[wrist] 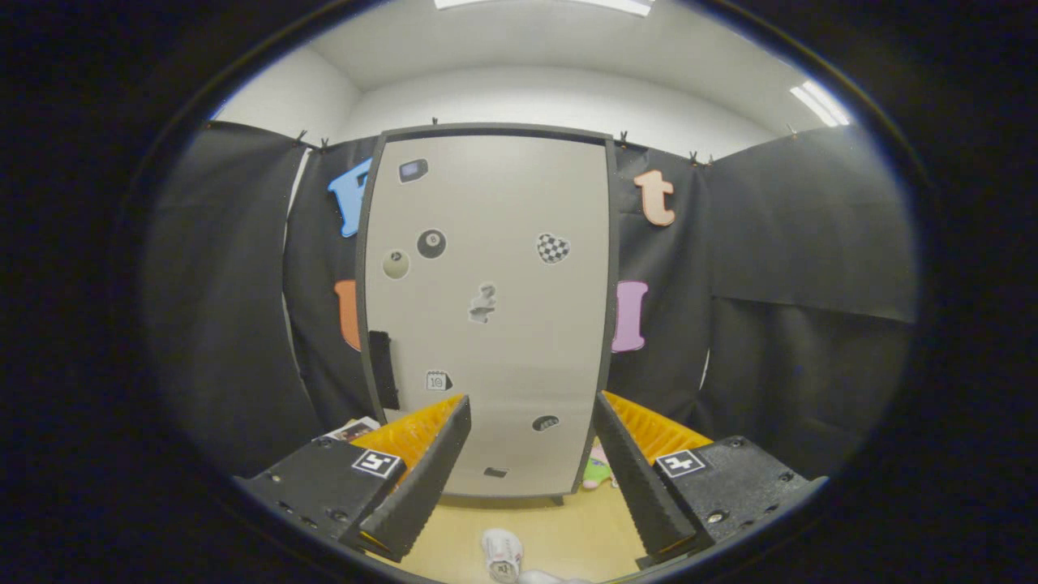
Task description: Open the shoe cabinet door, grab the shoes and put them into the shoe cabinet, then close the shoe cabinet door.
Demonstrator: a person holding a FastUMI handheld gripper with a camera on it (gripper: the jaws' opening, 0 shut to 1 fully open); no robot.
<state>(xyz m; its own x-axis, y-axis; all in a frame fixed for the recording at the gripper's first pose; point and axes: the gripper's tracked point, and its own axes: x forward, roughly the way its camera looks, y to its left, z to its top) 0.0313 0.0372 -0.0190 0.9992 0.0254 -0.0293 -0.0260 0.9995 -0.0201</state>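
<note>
The shoe cabinet (495,211) stands upright straight ahead, a tall beige box with a dark frame. Its door is closed and carries several stickers. A black handle (382,369) sits on the door's left side, low down. My gripper (531,410) points at the lower part of the door from some distance, its two fingers (426,478) wide apart with nothing between them. A small white shoe (502,554) lies on the wooden floor below and between the fingers, short of the cabinet.
Black cloth walls enclose the booth on both sides and behind the cabinet. A green and pink soft toy (597,470) lies on the floor at the cabinet's right foot. A printed card (355,428) lies on the floor left of the cabinet.
</note>
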